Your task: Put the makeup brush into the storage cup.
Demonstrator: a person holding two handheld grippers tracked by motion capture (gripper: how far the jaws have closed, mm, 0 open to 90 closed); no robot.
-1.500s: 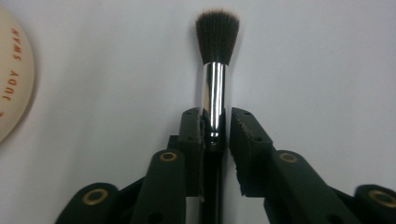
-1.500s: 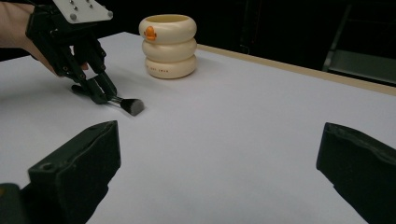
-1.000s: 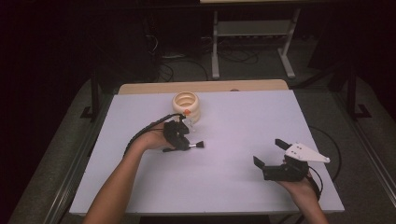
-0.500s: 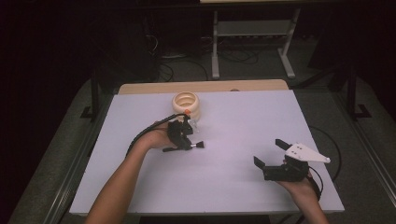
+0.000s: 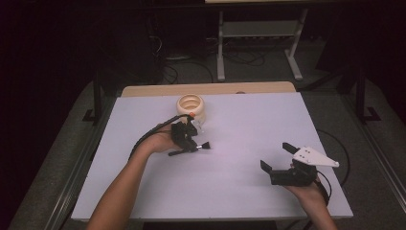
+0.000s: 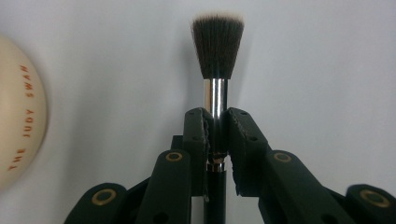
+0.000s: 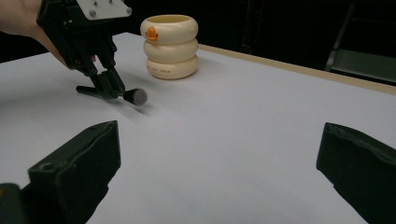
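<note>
Black bristles tipped pale crown the one makeup brush (image 6: pixel 217 44) on the tabletop (image 5: pixel 239 124); its silver ferrule and black handle run down between the jaws of the left gripper (image 6: pixel 217 116), whose two pads are pressed against the ferrule from either side. The jaws have just been closing, with the brush between them. In the high view that left gripper (image 5: pixel 190 143) sits left of the tabletop's middle, holding the brush (image 5: pixel 191 148) roughly level just above the white surface, bristles toward the right edge. One cream holder (image 5: pixel 191 107), built like three stacked rings with a small orange mark near its top, stands near the far edge, just beyond the brush; in the left gripper view its rounded side (image 6: pixel 21 112) carries orange lettering. One right gripper (image 5: pixel 277 163) rests near the near right corner, its two jaws spread wide with nothing between them, well apart from brush and holder. Two forearms come in from the near edge.
</note>
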